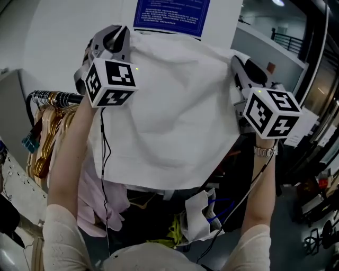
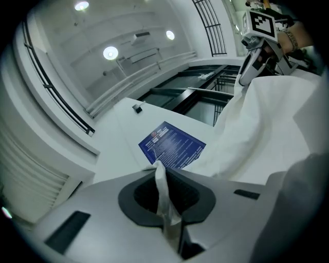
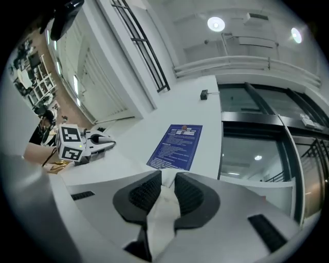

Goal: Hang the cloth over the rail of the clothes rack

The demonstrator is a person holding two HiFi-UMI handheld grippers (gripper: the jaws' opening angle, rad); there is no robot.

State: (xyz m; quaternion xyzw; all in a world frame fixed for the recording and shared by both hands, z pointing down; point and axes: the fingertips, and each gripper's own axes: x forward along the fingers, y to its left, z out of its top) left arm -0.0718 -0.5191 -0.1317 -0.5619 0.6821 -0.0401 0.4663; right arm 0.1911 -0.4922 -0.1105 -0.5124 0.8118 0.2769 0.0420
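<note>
In the head view, the white cloth (image 1: 175, 116) hangs spread between the two raised grippers. Its upper left corner sits at the left gripper (image 1: 117, 36) and its upper right corner at the right gripper (image 1: 239, 68). The rail (image 1: 55, 98) of the clothes rack, loaded with hangers (image 1: 45, 137), shows at the left, partly behind the cloth and the left arm. I cannot tell whether the cloth touches the rail. A blue notice (image 1: 169, 16) is on the wall above.

In the left gripper view, the fingers (image 2: 141, 198) are pressed together on a thin strip of the cloth, which stands up out of the seam between them. The rest of the cloth stretches away to the right, towards the other gripper.

In the right gripper view, the fingers (image 3: 191, 195) stand a little apart. A thicker fold of the cloth lies in the gap between them and trails down towards the camera. The left gripper shows far off at the left.
</note>
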